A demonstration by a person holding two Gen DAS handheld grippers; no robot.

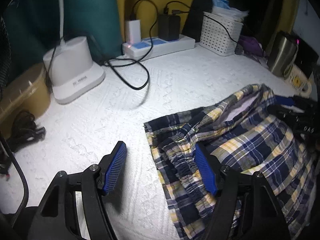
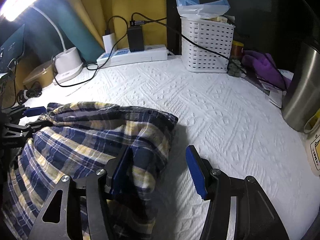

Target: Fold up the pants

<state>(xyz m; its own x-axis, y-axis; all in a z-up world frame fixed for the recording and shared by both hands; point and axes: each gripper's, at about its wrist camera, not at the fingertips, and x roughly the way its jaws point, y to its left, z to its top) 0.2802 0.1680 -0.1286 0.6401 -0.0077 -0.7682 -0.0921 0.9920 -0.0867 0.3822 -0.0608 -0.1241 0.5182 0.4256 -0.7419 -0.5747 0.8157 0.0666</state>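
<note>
Hovering over the white textured surface (image 2: 230,108), both tools are standing with jaws spread wide. The left tool (image 1: 160,166) is straddling the left edge of the plaid pants (image 1: 250,140): its right pad (image 1: 205,172) is sitting on the gathered waistband cloth, its left pad (image 1: 115,168) over bare surface, nothing pinched between them. The right tool (image 2: 160,172) is mirroring that at the pants' (image 2: 90,140) right edge, with one pad pressed against the cloth and the other clear of it (no grip here either). The pants are lying bunched in the near middle of the surface, between the two tools. Far back are standing a white basket (image 2: 208,48), a power strip (image 2: 132,56) and a lamp base (image 1: 74,68).
</note>
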